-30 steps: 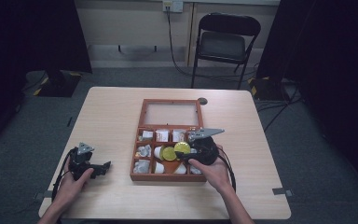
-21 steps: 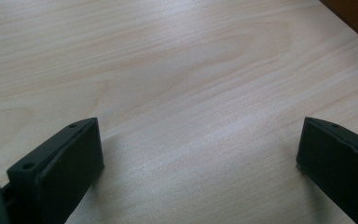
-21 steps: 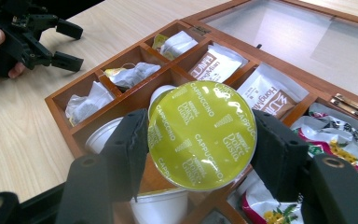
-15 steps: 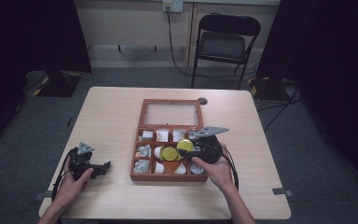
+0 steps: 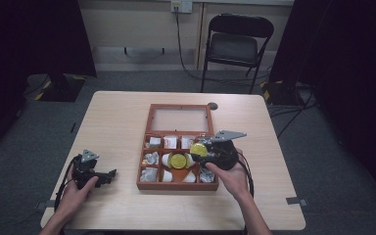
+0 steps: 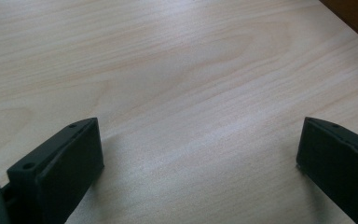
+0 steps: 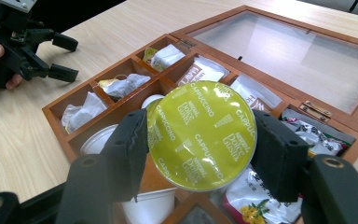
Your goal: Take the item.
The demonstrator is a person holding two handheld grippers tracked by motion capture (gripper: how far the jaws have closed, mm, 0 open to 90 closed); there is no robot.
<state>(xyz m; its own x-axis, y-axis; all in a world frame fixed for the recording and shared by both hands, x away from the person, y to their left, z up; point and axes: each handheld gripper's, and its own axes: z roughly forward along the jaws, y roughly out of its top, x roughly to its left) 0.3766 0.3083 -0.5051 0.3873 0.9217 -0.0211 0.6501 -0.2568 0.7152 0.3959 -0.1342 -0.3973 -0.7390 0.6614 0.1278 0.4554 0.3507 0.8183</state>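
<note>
The capsule (image 7: 201,134), with its green Cappuccino lid, sits at the centre of the right gripper view, pinched by its rim between the jaws of the right gripper (image 7: 200,154) just above the wooden box (image 7: 58,114); held only at the edges, it could tilt or slip out and fall among the white pods (image 7: 151,205) and packets (image 7: 121,84) crowded below. The box's glass lid (image 7: 279,51) lies open at the upper right, while the left gripper (image 6: 198,154) rests wide open and empty on the table (image 6: 177,70).
</note>
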